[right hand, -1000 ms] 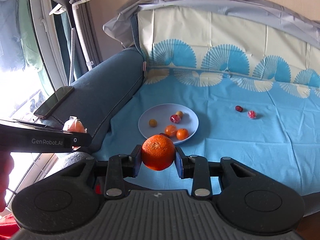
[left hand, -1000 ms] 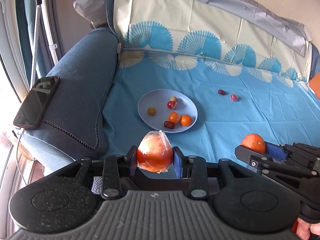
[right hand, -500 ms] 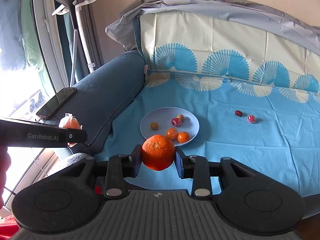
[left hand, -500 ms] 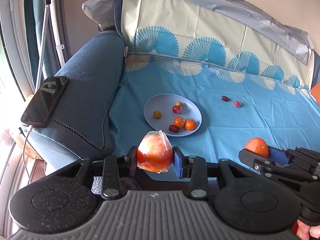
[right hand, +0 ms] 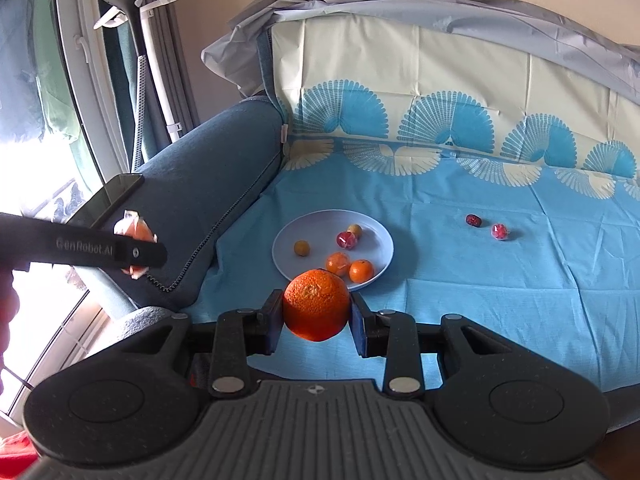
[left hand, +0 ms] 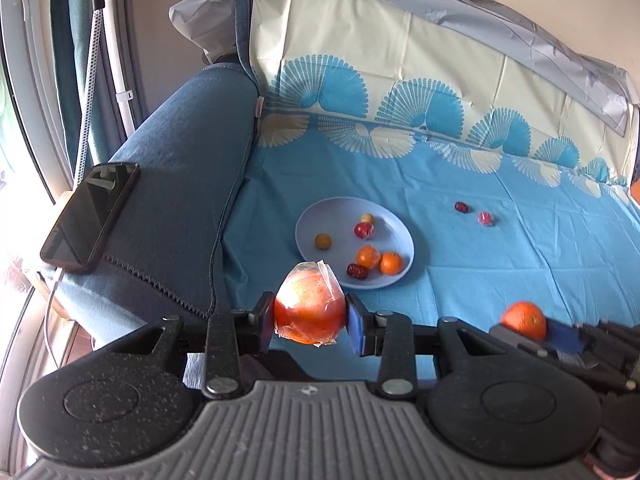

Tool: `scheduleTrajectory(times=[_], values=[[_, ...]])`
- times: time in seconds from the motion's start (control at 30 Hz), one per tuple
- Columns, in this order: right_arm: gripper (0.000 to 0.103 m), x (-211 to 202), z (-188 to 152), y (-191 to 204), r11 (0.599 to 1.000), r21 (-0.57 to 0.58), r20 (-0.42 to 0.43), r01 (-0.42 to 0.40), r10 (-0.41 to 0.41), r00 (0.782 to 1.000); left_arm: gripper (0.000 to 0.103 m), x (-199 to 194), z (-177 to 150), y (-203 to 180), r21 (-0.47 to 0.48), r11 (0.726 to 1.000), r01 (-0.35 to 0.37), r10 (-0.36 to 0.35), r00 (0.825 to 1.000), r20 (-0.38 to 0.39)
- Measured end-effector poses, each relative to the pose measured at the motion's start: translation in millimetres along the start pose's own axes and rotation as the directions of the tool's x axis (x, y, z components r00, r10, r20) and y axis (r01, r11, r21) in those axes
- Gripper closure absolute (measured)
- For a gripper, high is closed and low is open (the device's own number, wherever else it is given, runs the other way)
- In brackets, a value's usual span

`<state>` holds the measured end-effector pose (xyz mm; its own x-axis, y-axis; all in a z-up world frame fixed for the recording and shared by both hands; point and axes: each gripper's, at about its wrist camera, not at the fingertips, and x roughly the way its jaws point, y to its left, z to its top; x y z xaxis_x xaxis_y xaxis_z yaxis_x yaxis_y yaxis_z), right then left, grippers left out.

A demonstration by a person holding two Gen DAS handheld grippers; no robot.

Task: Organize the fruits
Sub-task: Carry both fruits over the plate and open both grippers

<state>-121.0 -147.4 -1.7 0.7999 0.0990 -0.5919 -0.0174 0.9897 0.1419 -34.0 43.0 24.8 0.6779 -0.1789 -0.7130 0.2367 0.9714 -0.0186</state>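
Observation:
My left gripper (left hand: pixel 310 318) is shut on a plastic-wrapped red-orange fruit (left hand: pixel 308 308), held in the air before the sofa's front edge. My right gripper (right hand: pixel 316 314) is shut on a large orange (right hand: pixel 316 304), also in the air near the front edge; it shows in the left wrist view (left hand: pixel 524 318) too. A pale blue plate (left hand: pixel 320 220) on the blue sheet holds several small fruits, among them two small oranges (left hand: pixel 380 260), a dark red date (left hand: pixel 357 271) and a wrapped red fruit (left hand: pixel 364 230). A second date (left hand: pixel 461 207) and a wrapped pink fruit (left hand: pixel 485 218) lie on the sheet to the right.
The sofa's dark blue armrest (left hand: pixel 180 184) stands left of the plate with a black phone (left hand: pixel 90 216) on it. A garment steamer pole (right hand: pixel 148 52) and curtains stand by the window at the left. The patterned backrest (left hand: pixel 400 80) rises behind the seat.
Both grippers have drawn back and up from the plate with their fruits still held; the plate and loose fruits look smaller and farther.

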Motion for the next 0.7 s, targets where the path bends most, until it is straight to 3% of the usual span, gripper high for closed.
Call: scheduleTrajectory(times=[0.37, 0.7], values=[[0.067, 34.7, 20.2, -10.5, 1.000, 0.022, -0.004, 0.018, -0.018, 1.000, 0.062, 41.2, 38.6, -6.1, 0.004, 1.000, -0.005, 0.005, 0.999, -0.032], [0.067, 100.2, 44.3, -27.1, 0.998, 0.042, -0.037, 0.050, -0.049, 0.998, 0.062, 107.3, 62.2, -20.2, 0.036, 0.999, 0.016, -0.012, 0.995, -0.103]])
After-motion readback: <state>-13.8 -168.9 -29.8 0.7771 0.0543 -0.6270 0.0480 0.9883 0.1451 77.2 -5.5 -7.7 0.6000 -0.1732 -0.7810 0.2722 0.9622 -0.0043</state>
